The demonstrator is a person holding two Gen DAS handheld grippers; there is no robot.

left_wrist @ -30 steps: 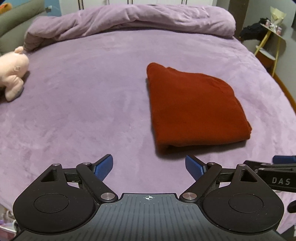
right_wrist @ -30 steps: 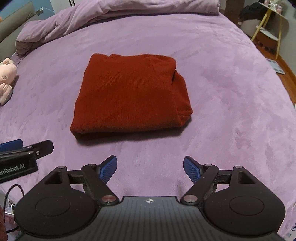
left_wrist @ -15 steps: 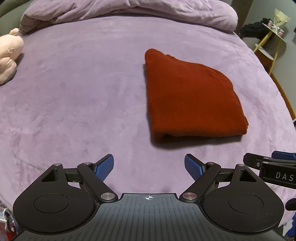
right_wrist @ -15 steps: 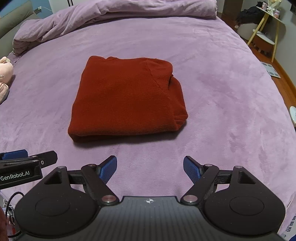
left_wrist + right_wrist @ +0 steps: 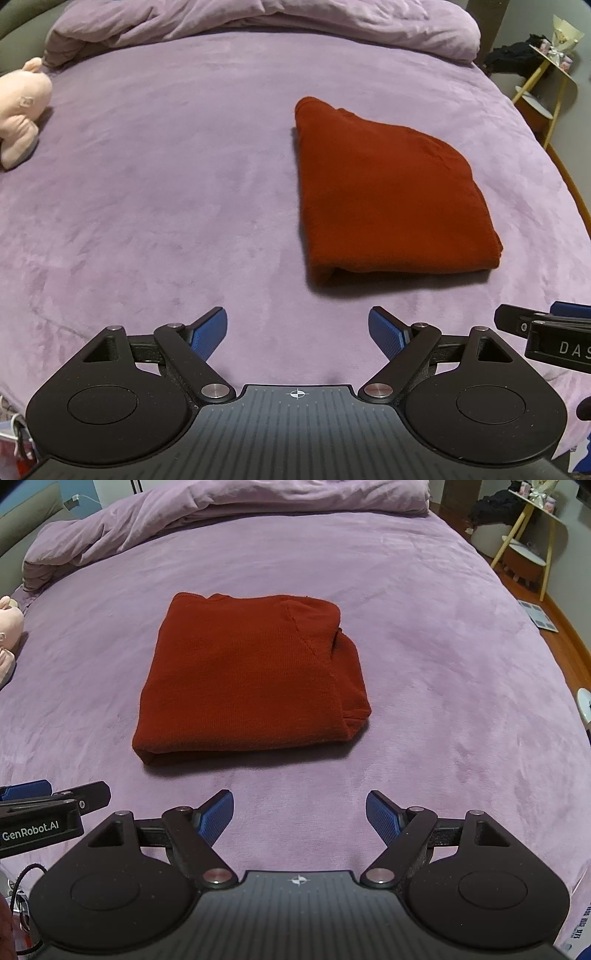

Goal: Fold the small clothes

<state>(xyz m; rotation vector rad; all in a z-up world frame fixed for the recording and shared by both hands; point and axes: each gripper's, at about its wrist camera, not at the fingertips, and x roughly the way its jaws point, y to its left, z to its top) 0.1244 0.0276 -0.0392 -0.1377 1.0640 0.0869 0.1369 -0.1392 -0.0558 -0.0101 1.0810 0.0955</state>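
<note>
Blue pads tip both tools. The left tool (image 5: 297, 328) stands wide with nothing between its pads, hanging over bare bed just short of the sweater's near edge and off toward its left corner. The right tool (image 5: 299, 812) is wide as well and holds nothing; it hangs in front of the sweater's near edge, toward its right half. Each tool shows at the edge of the other's view, so the two sit side by side, near each other, both clear of the cloth.

The red sweater (image 5: 247, 679) lies folded into a rough rectangle, flat on the purple bed (image 5: 443, 646). Its near edge is a rounded fold, and at its right side a thicker folded layer bulges out past the top layer.

Beyond the sweater, a rumpled purple duvet (image 5: 221, 509) is heaped along the far end of the bed. Well to the sweater's left, at the bed's edge, rests a pink plush toy (image 5: 22, 110). Far right of the sweater, off the bed, stands a yellow-legged side table (image 5: 528, 542).
</note>
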